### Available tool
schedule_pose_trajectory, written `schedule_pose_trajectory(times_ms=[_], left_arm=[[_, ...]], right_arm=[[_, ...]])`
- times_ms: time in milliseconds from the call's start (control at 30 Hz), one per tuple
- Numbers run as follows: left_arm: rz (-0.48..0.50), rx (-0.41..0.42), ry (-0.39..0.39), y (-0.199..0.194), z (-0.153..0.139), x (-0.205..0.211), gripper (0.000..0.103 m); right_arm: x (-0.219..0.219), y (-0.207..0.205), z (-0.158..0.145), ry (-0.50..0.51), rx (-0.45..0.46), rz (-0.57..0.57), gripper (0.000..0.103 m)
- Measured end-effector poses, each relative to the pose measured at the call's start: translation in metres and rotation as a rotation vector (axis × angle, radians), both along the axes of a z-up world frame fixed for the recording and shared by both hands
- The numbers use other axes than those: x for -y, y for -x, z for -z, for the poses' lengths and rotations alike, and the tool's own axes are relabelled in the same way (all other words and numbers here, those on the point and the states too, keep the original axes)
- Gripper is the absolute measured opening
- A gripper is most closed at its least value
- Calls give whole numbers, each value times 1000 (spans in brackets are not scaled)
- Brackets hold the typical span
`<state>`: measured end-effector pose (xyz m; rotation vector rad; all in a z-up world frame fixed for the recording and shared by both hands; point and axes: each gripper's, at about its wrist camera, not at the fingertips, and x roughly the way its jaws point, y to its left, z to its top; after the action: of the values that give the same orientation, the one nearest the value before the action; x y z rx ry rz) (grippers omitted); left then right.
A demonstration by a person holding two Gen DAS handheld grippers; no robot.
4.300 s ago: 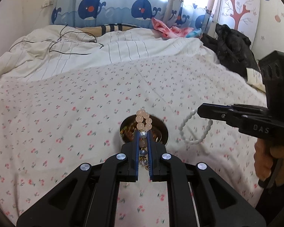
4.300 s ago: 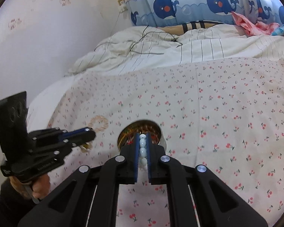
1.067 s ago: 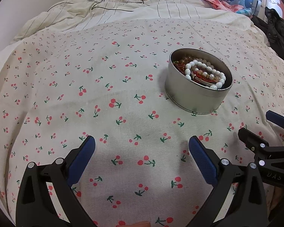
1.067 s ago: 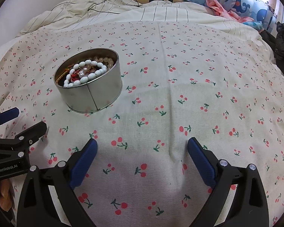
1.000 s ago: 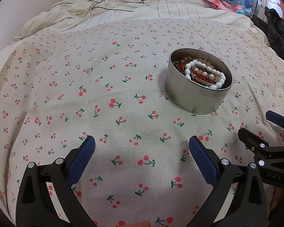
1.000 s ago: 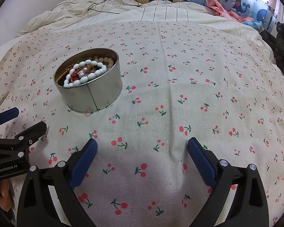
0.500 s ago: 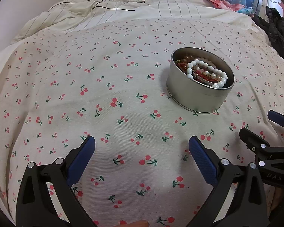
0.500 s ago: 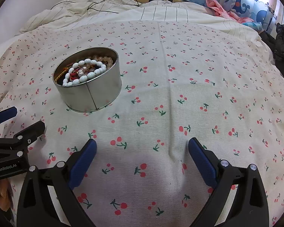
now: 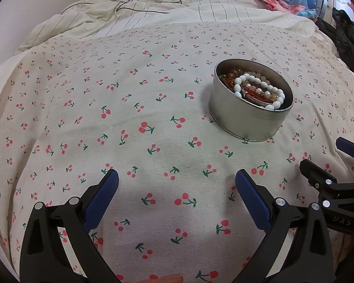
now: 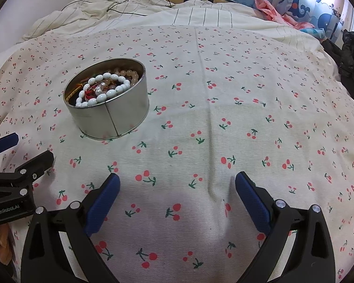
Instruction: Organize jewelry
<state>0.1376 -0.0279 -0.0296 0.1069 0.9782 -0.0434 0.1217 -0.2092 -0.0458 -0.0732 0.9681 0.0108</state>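
My left tongs (image 9: pixel 176 179) and right tongs (image 10: pixel 177 184), seconds ago pinched on bracelets, now gape wide and empty over the bed (image 9: pixel 134 99). Both bracelets, the white bead bracelet (image 9: pixel 259 89) uppermost, lie inside the round tin (image 10: pixel 120 115).

round tin (image 9: pixel 250 118) standing on the cherry-print sheet (image 9: pixel 129 122), ahead and to the right of the left gripper (image 9: pixel 177 186), ahead and to the left of the right gripper (image 10: pixel 177 188). inside the tin: a white bead bracelet (image 9: pixel 259 89) lying on top of other beaded bracelets (image 10: pixel 127 74). both grippers low over the sheet, side by side, near the tin but apart from it, jaws spread wide with nothing between them. behind the sheet: a rumpled striped duvet (image 9: pixel 177 16) with a thin cable (image 9: pixel 139 9) lying on it. far right: a dark garment (image 10: pixel 351 59) at the bed's edge.
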Motion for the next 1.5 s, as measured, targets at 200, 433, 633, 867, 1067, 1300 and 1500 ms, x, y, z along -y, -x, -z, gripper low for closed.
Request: schedule_pose_trajectory(times_ms=[200,433,633,867,1067,1300,1500], left_arm=[[-4,-2,1,-1,0,0,95],[-7,-3,0,0,0,1,95],[-7,-3,-1,-1,0,0,95],[-5,-2,-3,0,0,0,95],[-5,-3,-4,0,0,1,95],[-5,-3,-5,0,0,1,95],[-5,-3,-5,0,0,2,95]], right_arm=[[0,-1,0,6,-3,-1,94],[0,-1,1,7,-4,-1,94],[-1,-2,1,8,-5,0,95],[-1,-2,4,11,-9,0,95],[-1,-2,4,12,-9,-1,95],[-1,-2,4,12,-11,-1,95],[-1,-2,4,13,-12,-2,95]])
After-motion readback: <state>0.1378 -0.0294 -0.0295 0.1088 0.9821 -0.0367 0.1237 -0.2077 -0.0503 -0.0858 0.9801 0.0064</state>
